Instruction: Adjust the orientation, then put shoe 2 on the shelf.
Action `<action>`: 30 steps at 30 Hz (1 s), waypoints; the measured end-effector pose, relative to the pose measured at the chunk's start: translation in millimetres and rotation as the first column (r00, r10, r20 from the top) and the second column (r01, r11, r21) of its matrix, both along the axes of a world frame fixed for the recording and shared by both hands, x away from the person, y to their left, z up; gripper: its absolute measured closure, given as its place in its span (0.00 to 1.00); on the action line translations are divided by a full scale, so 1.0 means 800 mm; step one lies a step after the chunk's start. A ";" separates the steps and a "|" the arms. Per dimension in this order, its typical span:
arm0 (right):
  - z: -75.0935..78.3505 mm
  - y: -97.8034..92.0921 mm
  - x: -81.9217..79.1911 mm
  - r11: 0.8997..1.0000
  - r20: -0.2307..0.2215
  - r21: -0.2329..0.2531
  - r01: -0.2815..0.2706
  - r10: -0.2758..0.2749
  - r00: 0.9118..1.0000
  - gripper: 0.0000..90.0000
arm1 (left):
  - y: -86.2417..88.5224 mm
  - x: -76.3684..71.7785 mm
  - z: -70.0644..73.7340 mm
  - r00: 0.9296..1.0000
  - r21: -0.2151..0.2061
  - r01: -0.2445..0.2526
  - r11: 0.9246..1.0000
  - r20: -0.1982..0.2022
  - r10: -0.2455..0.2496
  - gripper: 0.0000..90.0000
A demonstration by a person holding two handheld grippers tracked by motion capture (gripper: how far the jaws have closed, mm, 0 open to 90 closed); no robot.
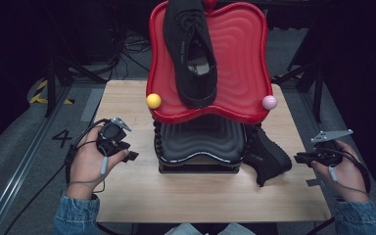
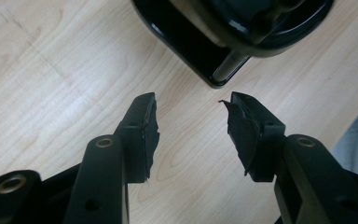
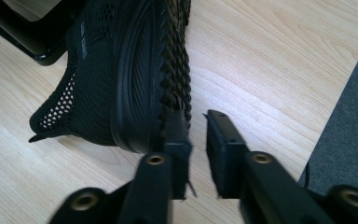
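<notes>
A black knit shoe [image 1: 191,49] lies on the red upper tray [image 1: 240,58] of a two-tier rack, toe toward me. A second black shoe [image 1: 269,154] lies on its side on the wooden table [image 1: 200,196], right of the black lower tray [image 1: 200,139]. My left gripper [image 1: 134,155] is left of the rack; in its own view the left gripper [image 2: 191,105] is open and empty above the wood, facing the rack's black base corner [image 2: 200,51]. My right gripper [image 1: 296,157] points at the fallen shoe [image 3: 121,70]. The right gripper [image 3: 196,116] has a narrow gap, its left jaw beside the sole.
A yellow ball [image 1: 153,101] and a pink ball [image 1: 269,102] cap the red tray's front corners. Dark stands and cables surround the table at the back. Bare wood stretches in front of the rack. Grey floor [image 3: 349,130] lies past the table's right edge.
</notes>
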State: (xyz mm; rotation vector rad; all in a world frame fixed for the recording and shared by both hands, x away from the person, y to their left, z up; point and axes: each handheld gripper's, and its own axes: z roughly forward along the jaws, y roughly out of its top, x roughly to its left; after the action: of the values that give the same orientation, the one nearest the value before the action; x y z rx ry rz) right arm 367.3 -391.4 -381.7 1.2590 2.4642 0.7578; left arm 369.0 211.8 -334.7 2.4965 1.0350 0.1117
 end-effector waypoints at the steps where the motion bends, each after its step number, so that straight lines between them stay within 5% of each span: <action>1: 0.001 0.002 0.001 1.000 -0.004 -0.004 0.000 0.000 1.000 0.95 | 0.001 -0.002 -0.003 1.000 -0.003 0.004 1.000 -0.001 -0.004 0.57; 6: 0.011 0.012 0.005 1.000 -0.062 -0.014 -0.005 0.004 0.998 1.00 | 0.002 -0.004 -0.004 1.000 0.007 0.008 1.000 -0.015 -0.008 0.57; 19: 0.043 0.051 0.019 0.994 -0.065 -0.059 -0.086 0.083 0.994 1.00 | 0.011 -0.009 -0.015 0.999 0.003 -0.012 1.000 -0.029 0.012 0.56; 30: 0.046 0.094 0.042 0.983 -0.100 -0.087 -0.164 0.155 0.983 1.00 | 0.012 -0.008 -0.021 0.999 0.029 -0.017 0.999 -0.030 0.018 0.56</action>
State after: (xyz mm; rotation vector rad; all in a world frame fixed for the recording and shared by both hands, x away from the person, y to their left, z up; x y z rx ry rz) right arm 401.1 -316.1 -345.3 1.0966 2.6676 0.6235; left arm 362.4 221.3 -351.8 2.5226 1.0751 0.0945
